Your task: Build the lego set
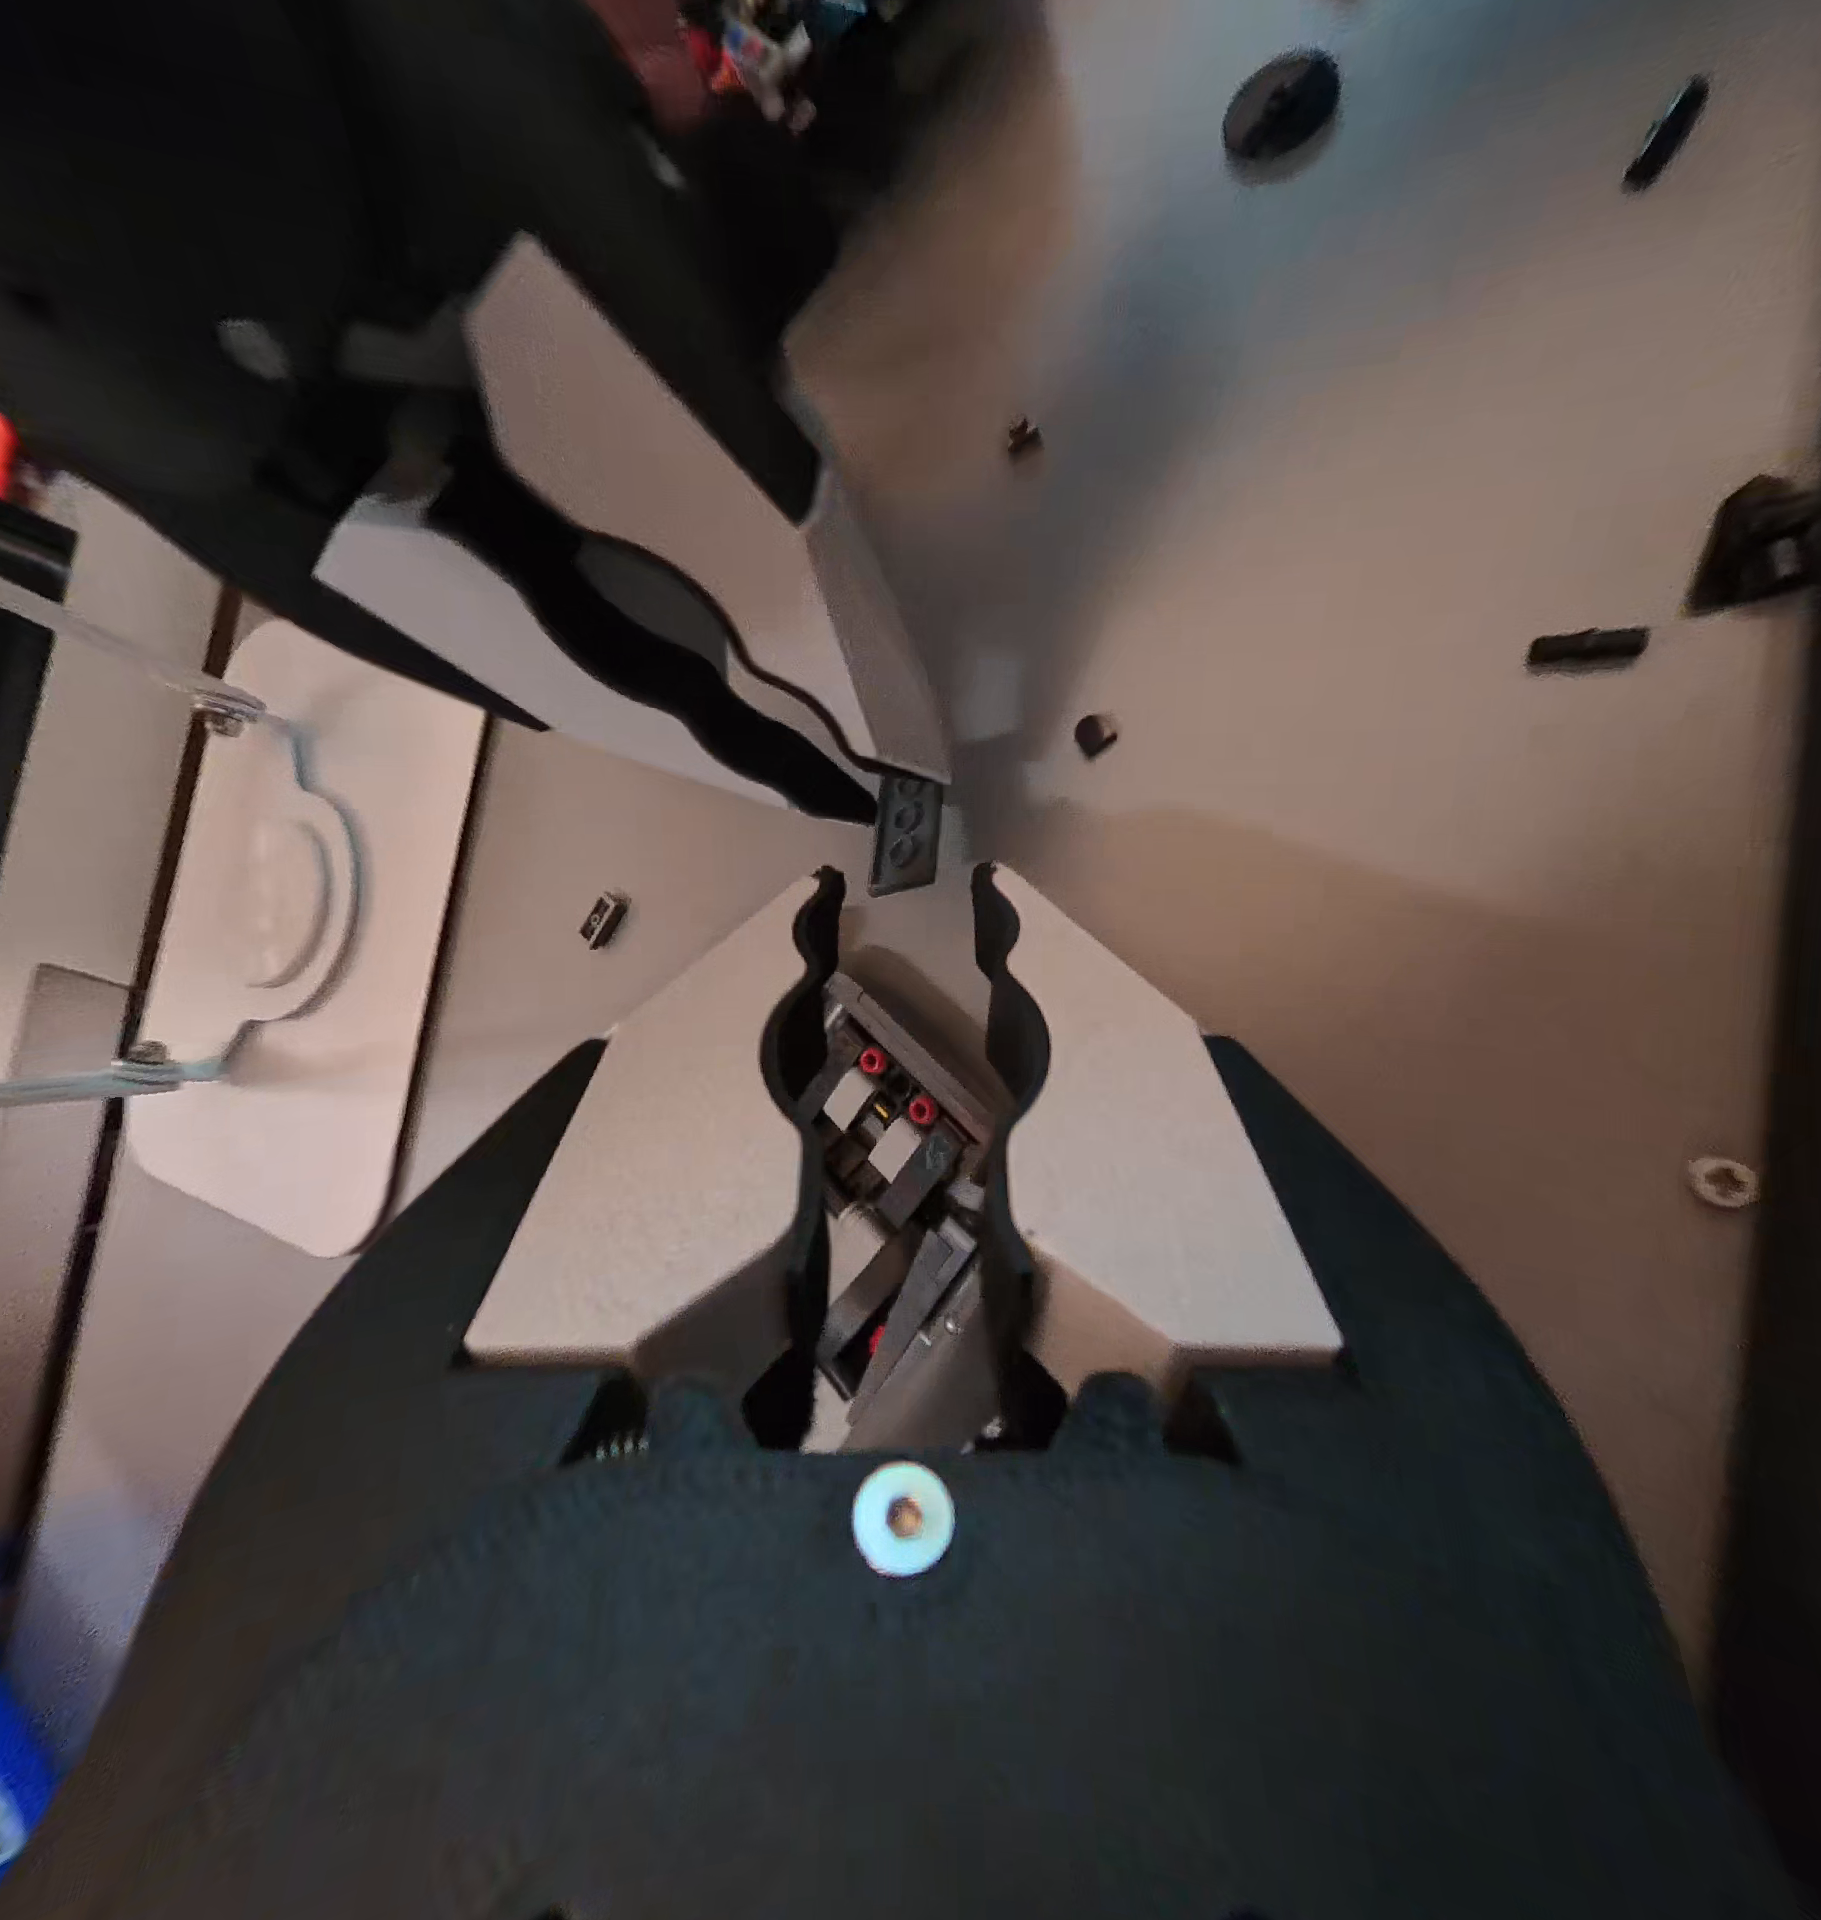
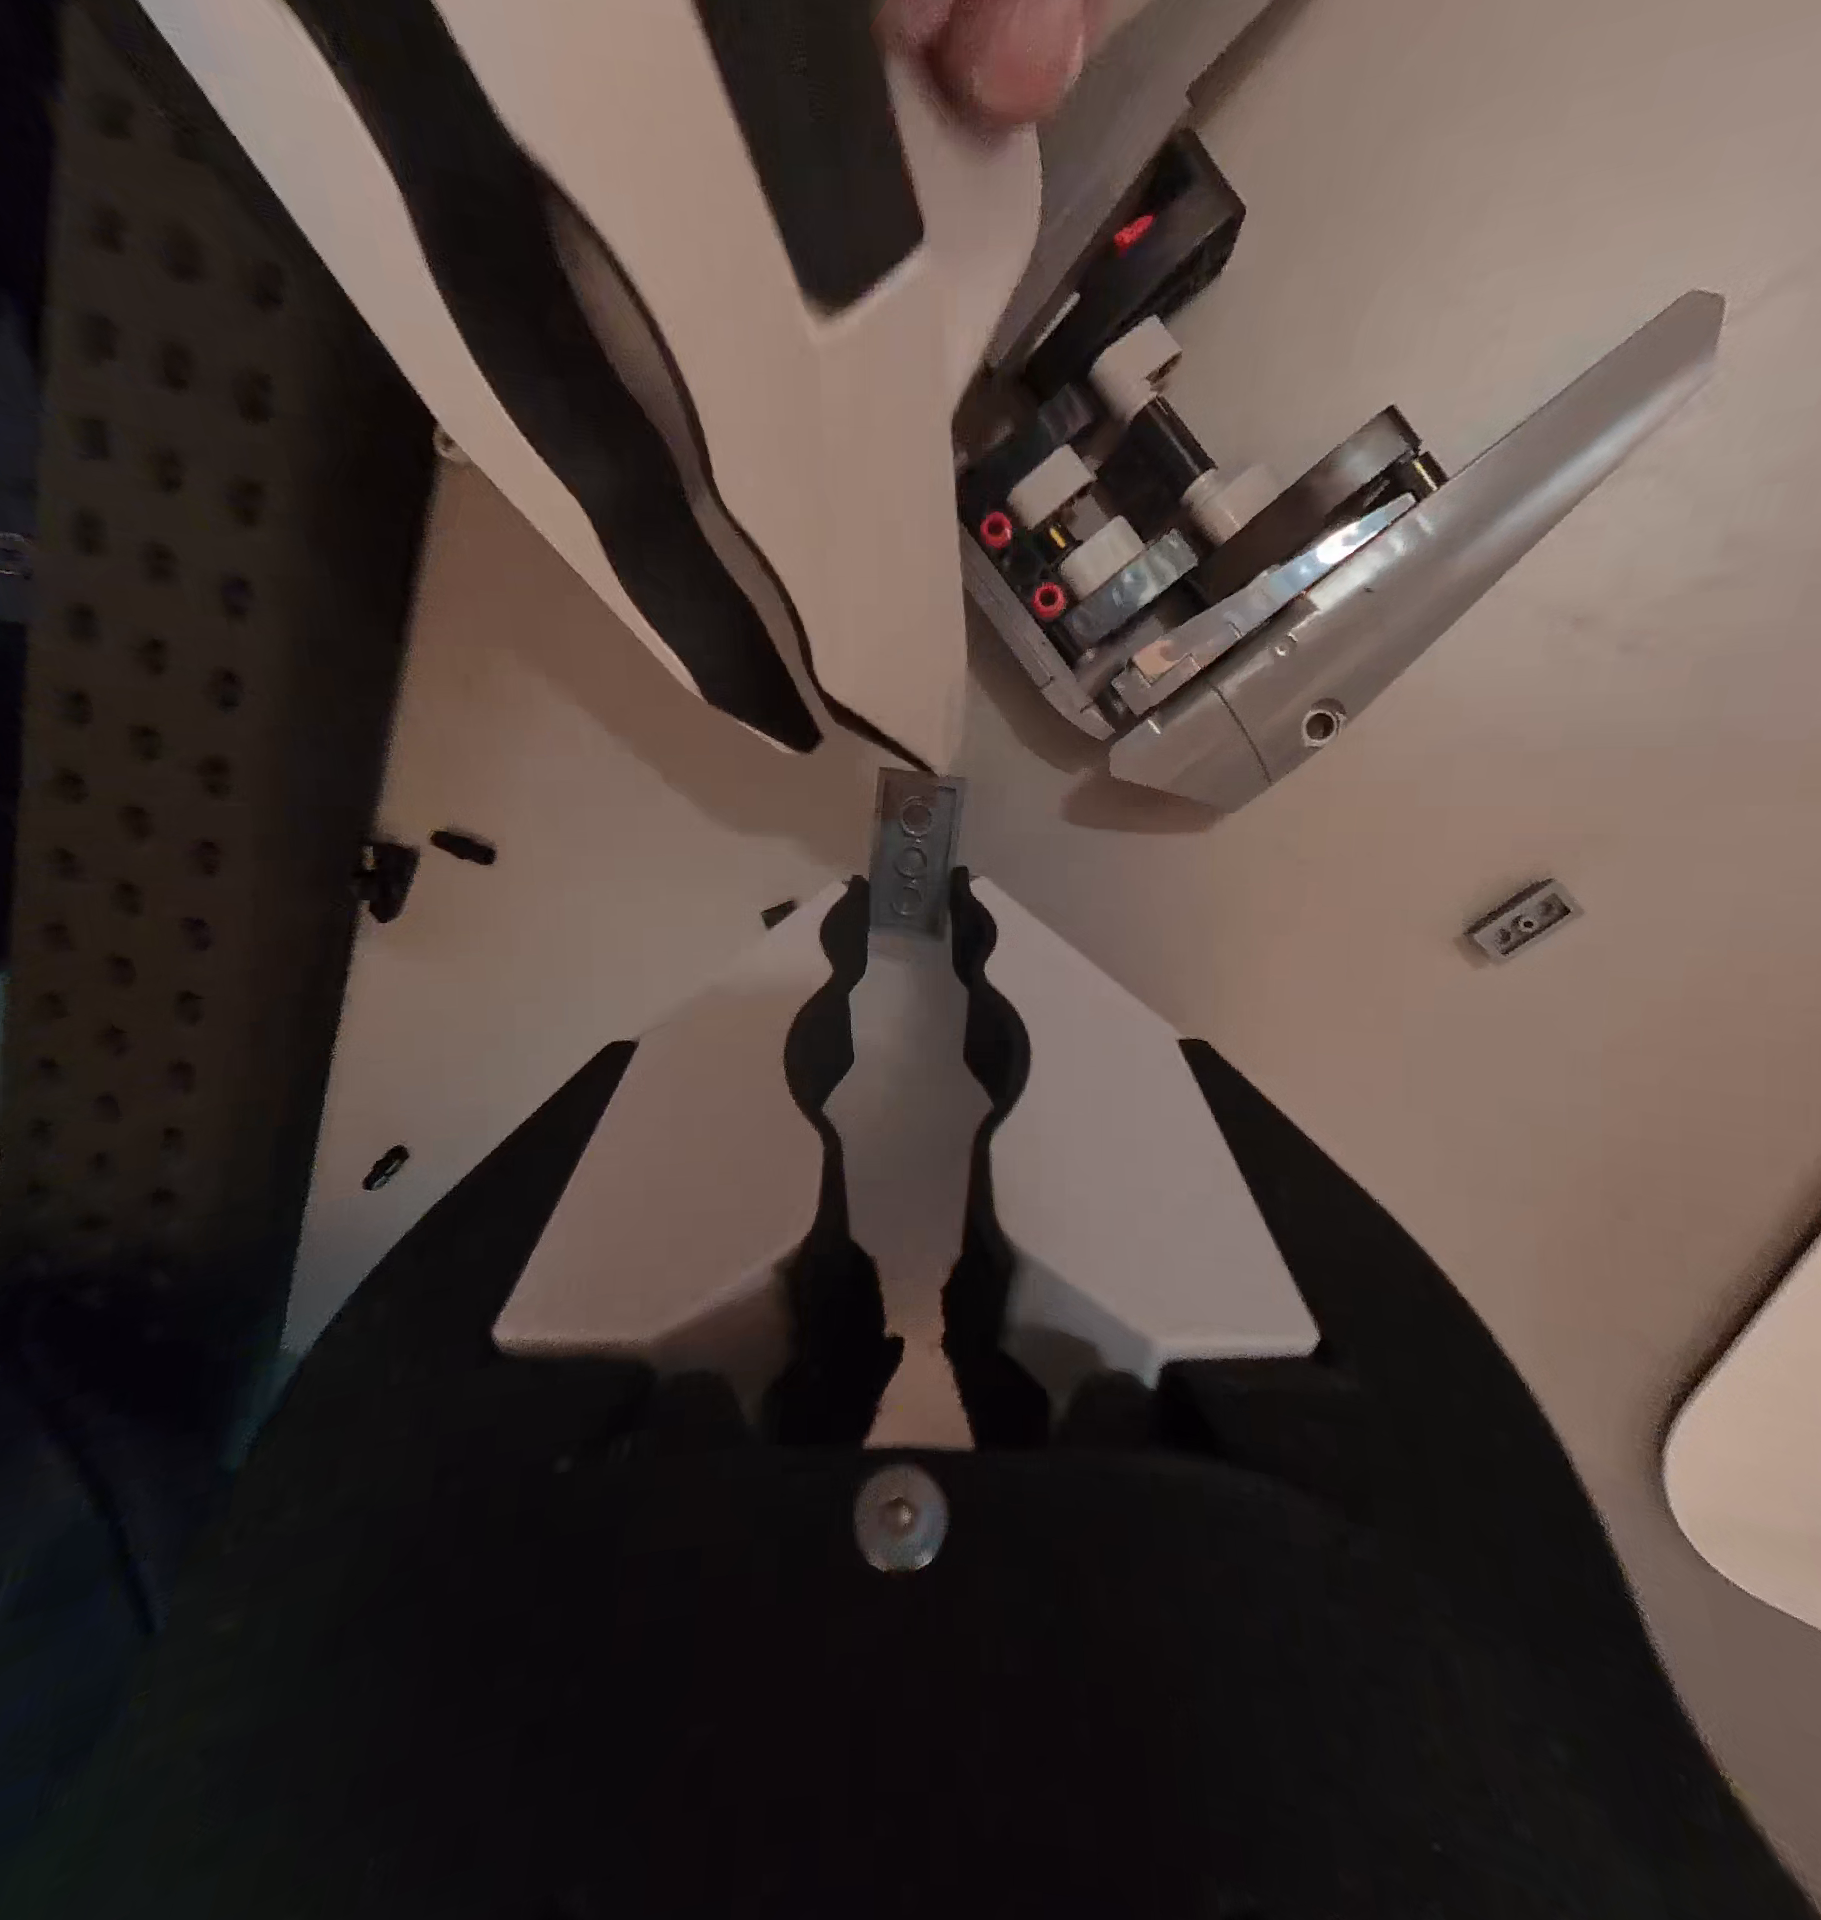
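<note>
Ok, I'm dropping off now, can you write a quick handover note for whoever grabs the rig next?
Left gripper: shut on the partly built grey model.
Right gripper: shut on a small grey plate, which is close to the left gripper's tips and not yet on the model.
On the table: a second grey plate and loose black pieces.
Done: model core with red pins is assembled.
Left: probably seat the held plate, then add the loose parts.

Two tools [image 1: 901, 883], one grey plate [image 2: 911, 868], one model [image 2: 1197, 540].
</note>
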Demonstrator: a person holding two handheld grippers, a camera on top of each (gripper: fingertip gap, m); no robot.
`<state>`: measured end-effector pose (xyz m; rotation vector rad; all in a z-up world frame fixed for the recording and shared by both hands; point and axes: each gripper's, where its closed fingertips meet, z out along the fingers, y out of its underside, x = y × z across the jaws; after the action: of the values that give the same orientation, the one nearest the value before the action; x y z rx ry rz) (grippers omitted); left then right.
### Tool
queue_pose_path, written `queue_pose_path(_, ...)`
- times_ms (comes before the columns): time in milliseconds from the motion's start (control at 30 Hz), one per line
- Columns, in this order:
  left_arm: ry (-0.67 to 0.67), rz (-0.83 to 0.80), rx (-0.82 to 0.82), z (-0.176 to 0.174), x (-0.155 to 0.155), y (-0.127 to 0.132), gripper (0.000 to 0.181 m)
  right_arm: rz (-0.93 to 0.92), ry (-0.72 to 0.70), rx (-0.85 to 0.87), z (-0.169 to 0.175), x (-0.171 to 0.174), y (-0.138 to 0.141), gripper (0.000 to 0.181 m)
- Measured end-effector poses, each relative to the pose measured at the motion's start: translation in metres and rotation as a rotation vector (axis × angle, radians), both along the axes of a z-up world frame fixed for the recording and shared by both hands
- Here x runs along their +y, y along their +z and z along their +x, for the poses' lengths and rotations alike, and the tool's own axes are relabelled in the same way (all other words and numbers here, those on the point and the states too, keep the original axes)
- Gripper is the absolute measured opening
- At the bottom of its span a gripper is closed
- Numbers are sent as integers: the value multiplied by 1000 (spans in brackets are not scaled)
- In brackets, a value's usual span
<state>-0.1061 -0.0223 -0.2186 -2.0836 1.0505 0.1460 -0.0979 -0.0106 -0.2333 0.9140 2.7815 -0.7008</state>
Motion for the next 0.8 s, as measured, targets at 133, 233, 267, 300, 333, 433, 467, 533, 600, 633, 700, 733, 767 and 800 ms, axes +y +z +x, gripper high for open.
queue_pose_path(133, -13, 28, 104, 4, 4, -5, 13, -65, 10, 1, 1, -6, 8, 14)
queue_pose_path(233, -4, 35, 110, 3, 5, -4, 4, -62, 5, 7, 0, -7, 9, 14)
queue_pose_path(267, 3, 30, 111, 0, 4, -4, 1, -61, 2, 22, -3, -7, 11, 4)
queue_pose_path(300, 19, 36, 101, -3, 5, -2, 1, -60, -4, 48, -6, -8, 14, 7)
queue_pose_path(333, 34, 25, 55, -4, 4, 1, 1, -56, -6, 78, -10, -8, 18, 10)
queue_pose_path(433, 80, -5, -119, -9, 3, 8, 1, -14, 1, 186, -20, -5, 27, 13)
queue_pose_path(467, 98, -25, -173, -11, 2, 10, 1, -14, 3, 201, -21, -5, 30, 14)
queue_pose_path(533, 151, -47, -300, -19, 3, 14, 1, -5, 6, 216, -21, -5, 32, 16)
queue_pose_path(600, 147, -98, -415, -18, 0, 14, 1, 4, 1, 220, -23, -5, 32, 15)
queue_pose_path(633, 147, -111, -459, -17, -1, 14, 1, 0, -6, 222, -25, -6, 32, 14)
queue_pose_path(700, 152, -127, -502, -17, -1, 14, 1, -24, -10, 226, -28, -10, 32, 7)
queue_pose_path(733, 163, -127, -516, -18, -1, 15, 1, -34, -13, 220, -29, -11, 32, 2)
queue_pose_path(767, 171, -136, -532, -19, -1, 14, 1, -38, -19, 213, -29, -11, 32, 0)
queue_pose_path(800, 177, -145, -557, -20, -1, 14, 1, -43, -24, 212, -29, -11, 31, 0)
